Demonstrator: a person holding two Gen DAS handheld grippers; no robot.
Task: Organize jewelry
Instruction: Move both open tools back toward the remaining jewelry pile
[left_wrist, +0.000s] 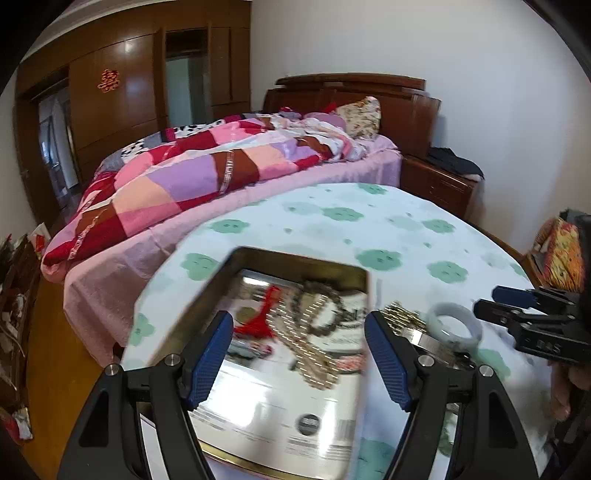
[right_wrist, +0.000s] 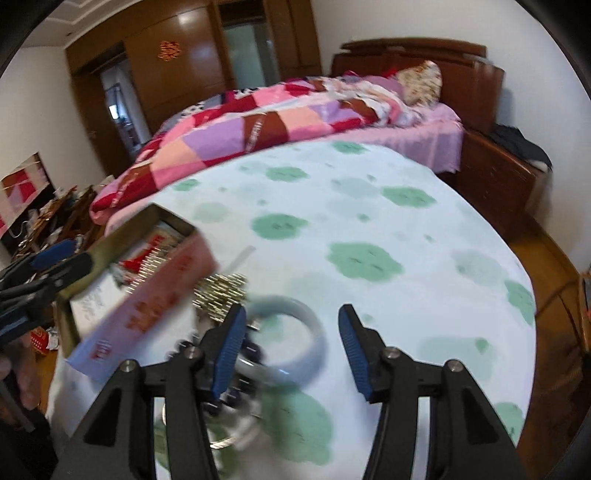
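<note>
Bedside, a table (left_wrist: 388, 229) in flower-print cloth carries an open tin (left_wrist: 207, 295) already holding a bead bracelet (left_wrist: 321, 306) and gold chain (left_wrist: 306, 347). At its 3 o'clock a pale bangle (right_wrist: 295, 332) and gold bracelet (right_wrist: 221, 295) wait. Left gripper (left_wrist: 299, 354) and right gripper (right_wrist: 291, 347) gape, empty.

Beyond our white cloth with green flowers (left_wrist: 406, 229), at twelve o'clock, we see a bed (left_wrist: 332, 173) under a patchwork quilt (left_wrist: 177, 177), a floral pillow (left_wrist: 360, 116), and a wooden wardrobe (left_wrist: 122, 92) at ten o'clock.
</note>
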